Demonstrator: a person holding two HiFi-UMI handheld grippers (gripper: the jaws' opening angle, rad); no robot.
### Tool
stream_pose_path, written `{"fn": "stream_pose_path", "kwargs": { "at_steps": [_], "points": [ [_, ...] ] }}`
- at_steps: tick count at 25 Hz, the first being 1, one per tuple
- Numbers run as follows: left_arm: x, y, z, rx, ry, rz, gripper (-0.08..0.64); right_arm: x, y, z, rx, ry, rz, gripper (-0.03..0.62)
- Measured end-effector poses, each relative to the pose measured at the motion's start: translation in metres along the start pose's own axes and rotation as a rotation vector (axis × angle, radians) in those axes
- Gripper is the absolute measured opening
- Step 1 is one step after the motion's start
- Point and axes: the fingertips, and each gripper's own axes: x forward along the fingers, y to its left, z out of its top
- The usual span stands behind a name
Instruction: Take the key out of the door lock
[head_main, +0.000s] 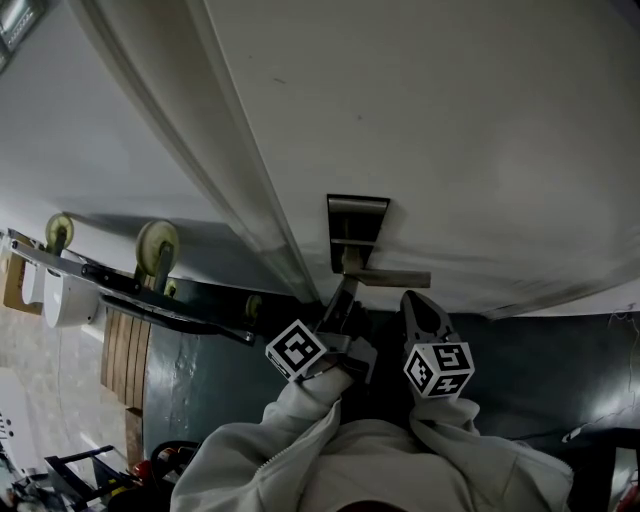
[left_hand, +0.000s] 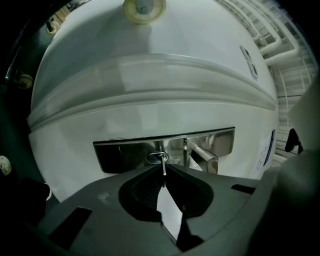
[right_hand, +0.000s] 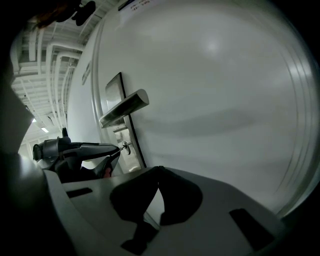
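Your left hand-held gripper (left_hand: 164, 171) pinches the key (left_hand: 163, 164), whose shaft points straight ahead into the lock (left_hand: 155, 158); draw back along that axis. The right hand-held gripper (right_hand: 159, 170) waits nearby, jaws together.

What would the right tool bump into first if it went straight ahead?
Most likely the white door. The right tool points at its bare panel, off to the side of the lever handle, and nothing shows in between, though depth is hard to judge.

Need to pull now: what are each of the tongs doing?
Left tongs: closed on the key.
Right tongs: closed, empty.
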Motion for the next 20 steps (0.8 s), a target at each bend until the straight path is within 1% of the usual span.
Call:
{"fn": "stream_pose_path", "kwargs": {
  "at_steps": [6, 8, 12, 16, 20],
  "points": [
    [-0.0002, -0.0008, -0.0003, -0.038, -0.006, 0.005, 0.028, -0.003, 0.0022, -0.0001, 0.0, -0.008, 0.0, 0.052],
    [-0.0001, -0.0014, -0.0004, -0.026, -0.005, 0.005, 0.026, -0.0041, 0.0021, 0.0002, -0.002, -0.01, -0.003, 0.052],
    [-0.0018, 0.0028, 0.0007, 0.015, 0.002, 0.035, 0.026, -0.0042, 0.0033, 0.0006, -0.006, -0.01, -0.004, 0.052],
    [0.0001, -0.0015, -0.0002, -0.012, -0.007, 0.018, 0.026, -0.0036, 0.004, 0.0014, -0.009, -0.01, -0.003, 0.052],
    [-0.0016, 0.0018, 0.0007, 0.001, -0.007, 0.036, 0.026, -0.0034, 0.003, 0.0021, -0.01, -0.011, -0.006, 0.052]
  ]
}}
